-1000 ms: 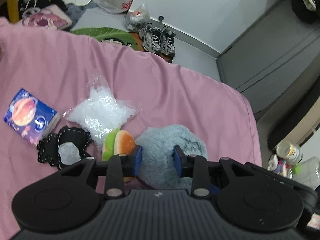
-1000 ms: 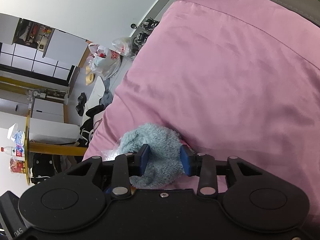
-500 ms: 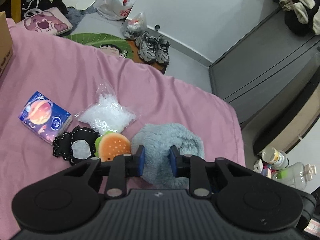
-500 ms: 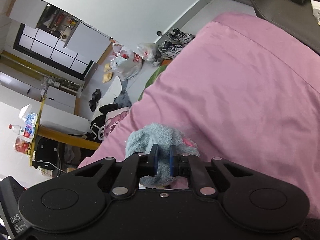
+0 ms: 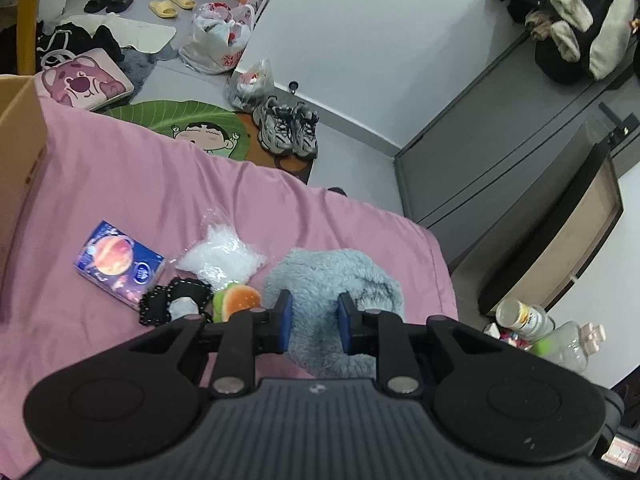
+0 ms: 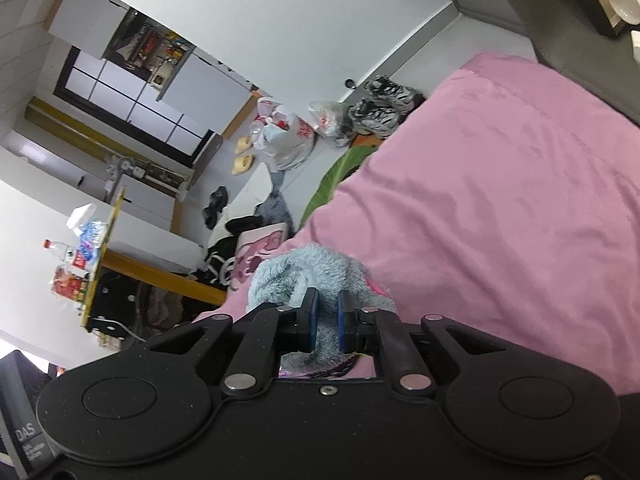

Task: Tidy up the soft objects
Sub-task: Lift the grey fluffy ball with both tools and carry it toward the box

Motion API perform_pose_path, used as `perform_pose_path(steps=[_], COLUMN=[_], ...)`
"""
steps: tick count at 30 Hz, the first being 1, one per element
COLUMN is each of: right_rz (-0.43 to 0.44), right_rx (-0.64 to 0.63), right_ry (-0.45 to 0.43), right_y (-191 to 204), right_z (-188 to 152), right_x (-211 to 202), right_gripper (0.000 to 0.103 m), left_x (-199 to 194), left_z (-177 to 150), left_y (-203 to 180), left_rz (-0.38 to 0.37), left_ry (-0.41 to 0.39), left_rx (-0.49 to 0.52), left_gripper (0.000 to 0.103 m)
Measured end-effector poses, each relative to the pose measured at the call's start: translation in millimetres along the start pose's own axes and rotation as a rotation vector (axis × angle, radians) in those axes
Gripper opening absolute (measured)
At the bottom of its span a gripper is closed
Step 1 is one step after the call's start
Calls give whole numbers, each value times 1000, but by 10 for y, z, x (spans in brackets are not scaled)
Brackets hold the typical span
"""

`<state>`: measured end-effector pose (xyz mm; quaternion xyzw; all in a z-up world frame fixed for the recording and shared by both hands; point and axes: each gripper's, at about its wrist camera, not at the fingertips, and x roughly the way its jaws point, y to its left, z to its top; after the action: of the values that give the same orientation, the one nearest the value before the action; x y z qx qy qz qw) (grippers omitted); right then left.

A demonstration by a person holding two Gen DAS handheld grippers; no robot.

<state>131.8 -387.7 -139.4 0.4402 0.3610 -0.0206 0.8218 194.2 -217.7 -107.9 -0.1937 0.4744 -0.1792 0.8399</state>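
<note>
A fluffy light-blue plush cloth is bunched up over the pink bed sheet. My left gripper has its blue pads pressed into the near side of the cloth. In the right wrist view the same blue cloth hangs in front of my right gripper, whose pads pinch a thin fold of it. To the left lie a burger plush, a black stitched pouch, a clear bag of white filling and a blue tissue pack.
A cardboard box stands at the bed's left edge. The bed ends at the right beside a dark cabinet, with bottles on the floor below. Shoes and bags lie on the floor beyond the bed.
Both grippers closed onto the blue plush cloth and rose with it. The bed and the other items now look farther away and lower in the left wrist view.
</note>
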Motion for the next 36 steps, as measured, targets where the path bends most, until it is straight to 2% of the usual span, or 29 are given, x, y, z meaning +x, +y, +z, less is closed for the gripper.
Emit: perform_pose_path(steps=[12, 36], right_rz=[44, 122], right_rx=[-75, -219], right_ry=[-10, 29], right_y=[456, 1446], right_z=[-150, -708], right_x=[-30, 177], right_gripper=[9, 9], left_x=[-519, -1373], left_z=[155, 410], left_y=[250, 1186], left_rz=[-15, -23], left_ry=[-82, -202], left_rx=[-14, -100], left_gripper=[22, 21])
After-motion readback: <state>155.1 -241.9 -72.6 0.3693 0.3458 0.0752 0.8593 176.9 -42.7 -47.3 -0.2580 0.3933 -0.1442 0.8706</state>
